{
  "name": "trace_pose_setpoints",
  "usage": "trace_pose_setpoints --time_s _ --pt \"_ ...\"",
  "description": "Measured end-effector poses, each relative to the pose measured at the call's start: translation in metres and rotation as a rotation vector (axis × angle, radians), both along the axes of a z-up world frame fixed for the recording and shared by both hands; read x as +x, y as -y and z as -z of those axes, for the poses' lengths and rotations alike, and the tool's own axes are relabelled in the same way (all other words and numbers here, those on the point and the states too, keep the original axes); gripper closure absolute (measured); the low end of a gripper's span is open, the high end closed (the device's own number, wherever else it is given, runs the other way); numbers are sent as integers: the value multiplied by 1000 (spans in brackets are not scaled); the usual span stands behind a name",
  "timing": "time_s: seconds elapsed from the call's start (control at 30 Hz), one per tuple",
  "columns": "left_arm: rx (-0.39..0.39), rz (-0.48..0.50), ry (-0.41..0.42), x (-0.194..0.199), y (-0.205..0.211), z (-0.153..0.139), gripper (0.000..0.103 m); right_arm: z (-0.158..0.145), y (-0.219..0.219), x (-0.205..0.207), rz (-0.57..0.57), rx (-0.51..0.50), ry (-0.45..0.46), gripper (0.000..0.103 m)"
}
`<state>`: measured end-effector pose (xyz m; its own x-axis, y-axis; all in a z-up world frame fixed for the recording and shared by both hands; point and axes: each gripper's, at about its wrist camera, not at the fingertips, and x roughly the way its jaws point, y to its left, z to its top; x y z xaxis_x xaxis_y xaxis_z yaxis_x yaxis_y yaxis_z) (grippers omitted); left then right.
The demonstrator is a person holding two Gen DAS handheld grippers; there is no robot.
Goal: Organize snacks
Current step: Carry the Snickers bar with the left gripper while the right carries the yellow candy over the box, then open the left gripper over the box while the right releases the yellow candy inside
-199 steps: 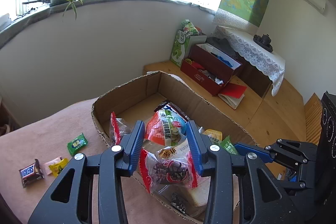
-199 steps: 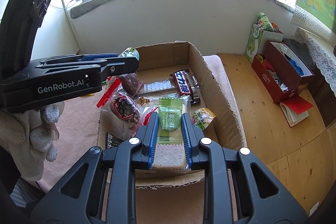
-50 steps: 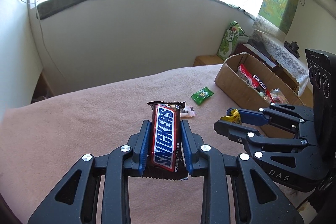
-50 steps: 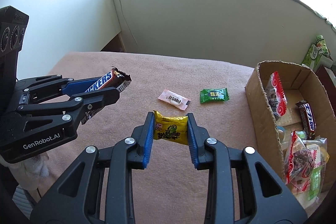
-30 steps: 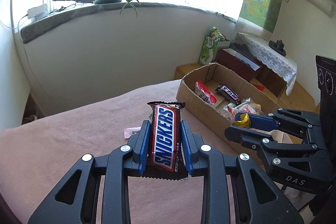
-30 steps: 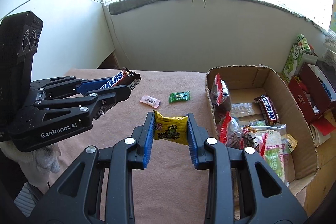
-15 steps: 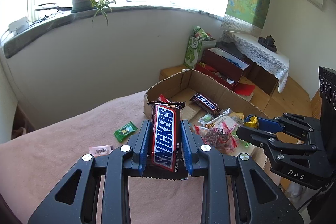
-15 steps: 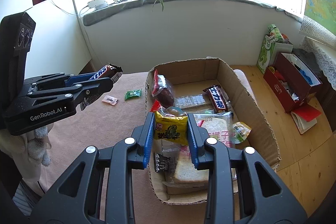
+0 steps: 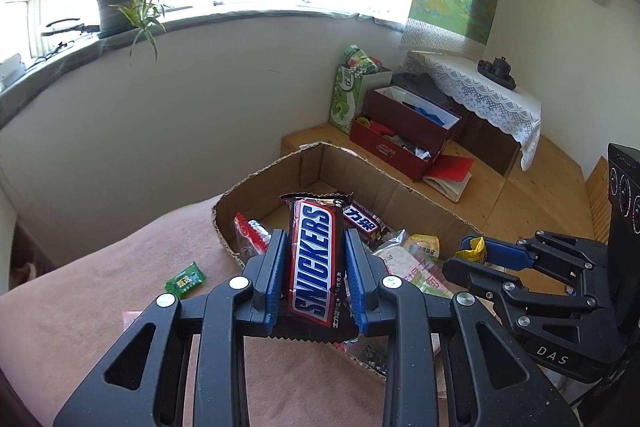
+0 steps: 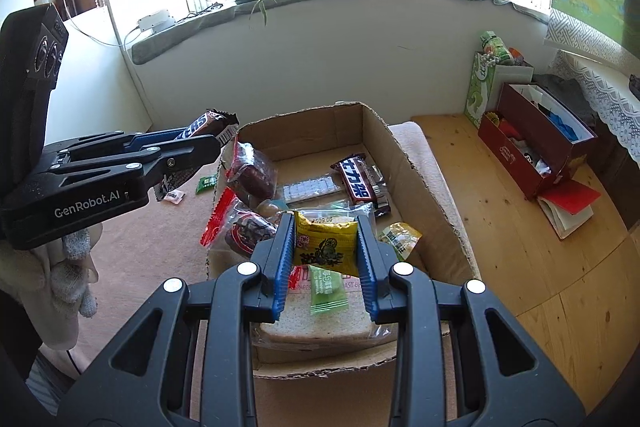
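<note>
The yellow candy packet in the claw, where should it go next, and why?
Probably lower it a little and let go: the right claw grips the small yellow candy packet right above the open brown cardboard box, where other snacks already lie.

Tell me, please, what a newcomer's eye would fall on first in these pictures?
Most striking is the Snickers bar, clamped upright in the left claw at the near edge of the cardboard box. Next comes the yellow snack packet pinched in the right claw above the box's heap of snacks. A green candy lies outside on the pink cloth.
</note>
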<state>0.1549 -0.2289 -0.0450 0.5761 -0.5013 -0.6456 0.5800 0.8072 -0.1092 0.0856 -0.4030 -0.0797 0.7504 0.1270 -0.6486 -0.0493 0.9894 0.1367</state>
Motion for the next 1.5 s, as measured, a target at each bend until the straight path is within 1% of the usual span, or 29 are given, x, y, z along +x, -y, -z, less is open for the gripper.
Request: trace_pose_setpoints --time_s 0.47,0.63,0.93,1.03,1.1,1.13,1.17,1.23,1.3,1.37,1.43,1.5 --pt "19 29 -13 14 33 3 76 8 16 5 3 5 -10 72" --pt "23 42 -16 14 39 3 76 9 18 7 3 5 -12 72" --pt "16 36 -16 17 41 0 76 11 16 8 3 -9 -11 72" --pt "13 34 -15 17 39 -1 70 11 14 8 -1 -18 -13 66" --pt "12 33 -14 16 38 -2 70 11 12 7 2 -31 -10 54" --pt "11 32 -14 16 38 -2 70 10 11 6 5 -39 -4 42" --pt "10 32 -14 16 38 -2 66 9 10 5 8 -44 3 34" --pt "8 30 -12 15 38 -3 59 7 8 4 9 -52 11 30" --pt "5 32 -12 14 37 -3 59 6 7 4 6 -59 12 26" --pt "4 31 -9 13 36 -4 58 5 5 4 3 -65 13 20" --pt "1 31 -8 12 34 -5 54 4 3 4 1 -70 15 20" --pt "-1 29 -3 11 32 -7 54 4 1 3 -1 -73 16 20"
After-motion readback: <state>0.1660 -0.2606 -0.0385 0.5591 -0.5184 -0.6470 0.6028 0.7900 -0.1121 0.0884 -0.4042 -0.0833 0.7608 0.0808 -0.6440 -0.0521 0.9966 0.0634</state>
